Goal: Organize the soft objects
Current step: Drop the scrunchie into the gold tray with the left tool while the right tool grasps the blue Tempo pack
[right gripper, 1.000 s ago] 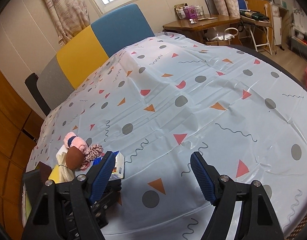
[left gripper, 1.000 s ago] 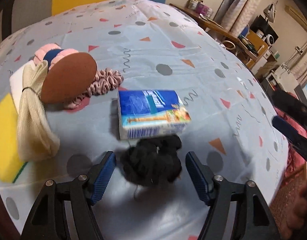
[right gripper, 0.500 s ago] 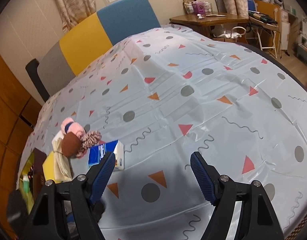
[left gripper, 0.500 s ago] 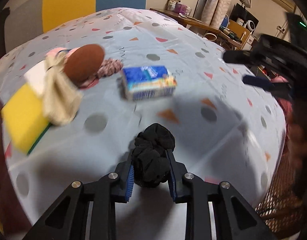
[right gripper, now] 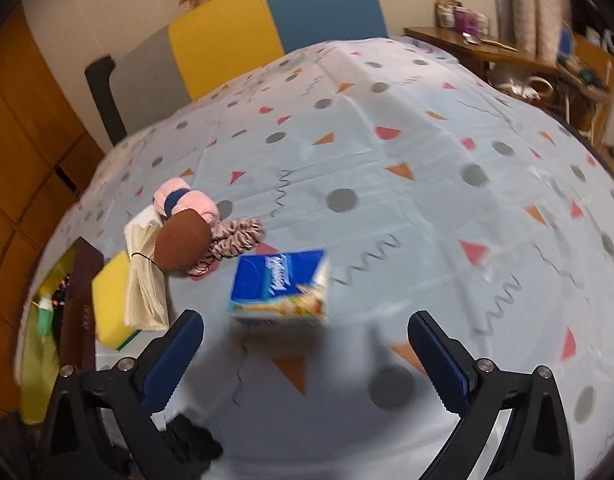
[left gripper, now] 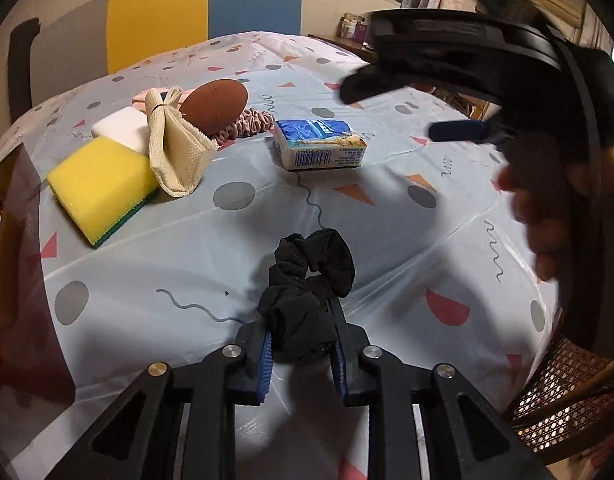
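The black scrunchie (left gripper: 307, 300) was pinched betw. the pads of the left hand-held gripper (left gripper: 303, 354), jaws pressed nearly together on its lower bunch, w/ the upper loop flopped fwd and to the right over the tabletop (left gripper: 387, 240). The right hand-held gripper (right gripper: 307, 356) was seen w/ jaws opening wide, nothing betw. them; the blue tissue pack (right gripper: 281, 286) lay just ahead of it, slightly left of centre in the right wrist view, its long side set roughly across the line of the fingers. That was judged the relation the next move turns on: pack straight in front of the right hand-held gripper, w/ the spread prob. wide enough to straddle it. In the left wrist view the tissue pack (left gripper: 321, 144) sat well apart from the held scrunchie, so the right hand was taken as the nearer one. The other soft items were clustered further left: yellow sponge (left gripper: 101, 188), beige cloth (left gripper: 175, 152), brown puff (left gripper: 215, 104), pink scrunchie (left gripper: 245, 126).
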`<state>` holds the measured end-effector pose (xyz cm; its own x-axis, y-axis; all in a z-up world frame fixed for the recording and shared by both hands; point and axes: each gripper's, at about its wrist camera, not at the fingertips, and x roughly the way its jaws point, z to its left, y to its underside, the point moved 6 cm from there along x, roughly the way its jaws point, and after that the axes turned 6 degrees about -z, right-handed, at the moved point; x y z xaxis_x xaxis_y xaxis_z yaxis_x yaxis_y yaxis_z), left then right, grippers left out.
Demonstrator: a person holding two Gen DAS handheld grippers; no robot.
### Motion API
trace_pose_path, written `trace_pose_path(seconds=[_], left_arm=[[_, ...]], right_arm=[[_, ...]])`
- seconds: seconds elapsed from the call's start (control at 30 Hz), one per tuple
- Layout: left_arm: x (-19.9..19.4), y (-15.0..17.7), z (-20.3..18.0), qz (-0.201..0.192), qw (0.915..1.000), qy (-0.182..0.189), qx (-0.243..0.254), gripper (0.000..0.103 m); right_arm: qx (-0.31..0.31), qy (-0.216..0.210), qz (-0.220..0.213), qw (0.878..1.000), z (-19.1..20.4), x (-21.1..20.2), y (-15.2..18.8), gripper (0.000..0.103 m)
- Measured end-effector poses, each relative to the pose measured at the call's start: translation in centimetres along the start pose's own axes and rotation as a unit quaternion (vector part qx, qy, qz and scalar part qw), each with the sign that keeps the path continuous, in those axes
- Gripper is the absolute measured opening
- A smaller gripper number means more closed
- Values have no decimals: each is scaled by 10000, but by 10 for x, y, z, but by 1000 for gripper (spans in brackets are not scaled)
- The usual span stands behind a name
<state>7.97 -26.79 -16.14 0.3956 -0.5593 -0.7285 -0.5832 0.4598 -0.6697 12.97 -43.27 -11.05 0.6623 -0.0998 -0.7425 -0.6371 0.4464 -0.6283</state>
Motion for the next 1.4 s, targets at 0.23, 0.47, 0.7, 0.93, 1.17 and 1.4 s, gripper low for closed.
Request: trace_pose_path(seconds=[0.23, 0.47, 0.7, 0.93, 1.17, 1.4], left_arm=[[-2, 3, 3, -89, 9998, 93, -129, 22], [-7, 6, 5, -126, 9997, 129, -158, 23], [-17, 3, 9, -93, 9994, 140, -289, 21], [-62, -4, 10, -411, 9982, 203, -377, 20], [-123, -30, 46, -908, 9912, 57, -957, 21], [-152, -43, 160, -1003, 9666, -533, -2296, 20]], right_arm=[[-393, 281, 572, 9972, 25, 52, -7, 103], [-630, 412, 582, 9955, 22, 55, -3, 72], [-749, 192, 493, 9958, 6, 29, 34, 72], [-922, 243, 247, 9951, 8, 29, 40, 72], [-853, 158, 153, 9961, 5, 30, 42, 72], [-861, 114, 160, 9961, 5, 30, 41, 72]])
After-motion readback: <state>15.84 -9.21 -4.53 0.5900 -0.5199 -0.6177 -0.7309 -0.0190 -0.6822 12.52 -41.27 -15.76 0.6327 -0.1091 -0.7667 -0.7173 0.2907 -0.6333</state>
